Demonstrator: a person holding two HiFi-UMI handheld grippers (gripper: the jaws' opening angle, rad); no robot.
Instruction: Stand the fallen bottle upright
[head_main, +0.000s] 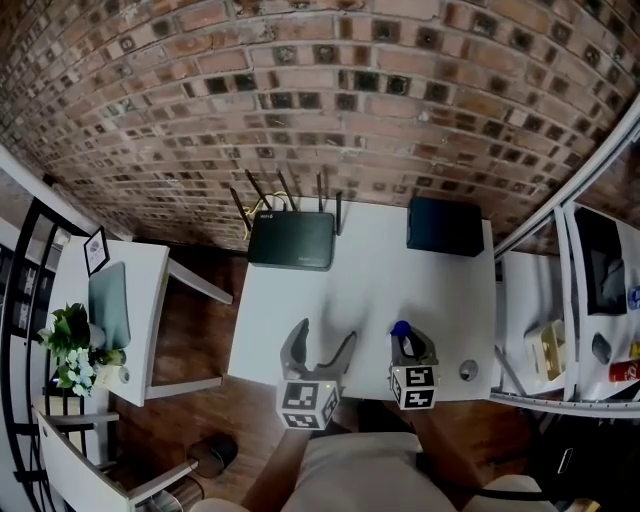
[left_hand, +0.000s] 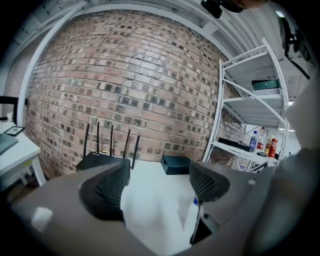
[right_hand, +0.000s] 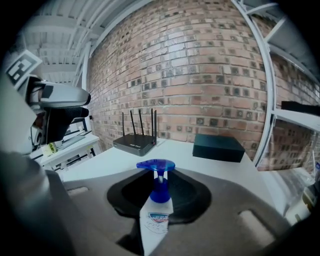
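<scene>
The marker cubes of the two grippers sit closest, over the near edge of the white table (head_main: 370, 290). The right gripper (head_main: 411, 345) has its jaws clamped on the bottle (right_hand: 154, 222). Its white labelled body is pinched between the dark pads, and its blue pump head rises above them, pointing towards the far edge. The bottle leans a little in the grip. It is over the near edge of the table, towards the near right corner, and whether its base touches the tabletop cannot be told. What the bottle holds cannot be seen through its white wall.

The left gripper (head_main: 326, 336) is just beside it, on the left. Its fingers (left_hand: 112, 186) are spread wide apart with only bare tabletop between them.

A black router (head_main: 291, 240) with upright antennas lies at the far edge, left of the middle. A flat black box (head_main: 445, 226) sits at the far right corner. On the white shelf rack (left_hand: 239, 150) right of the table stand several small bottles (left_hand: 260, 140), too small to tell their contents.
</scene>
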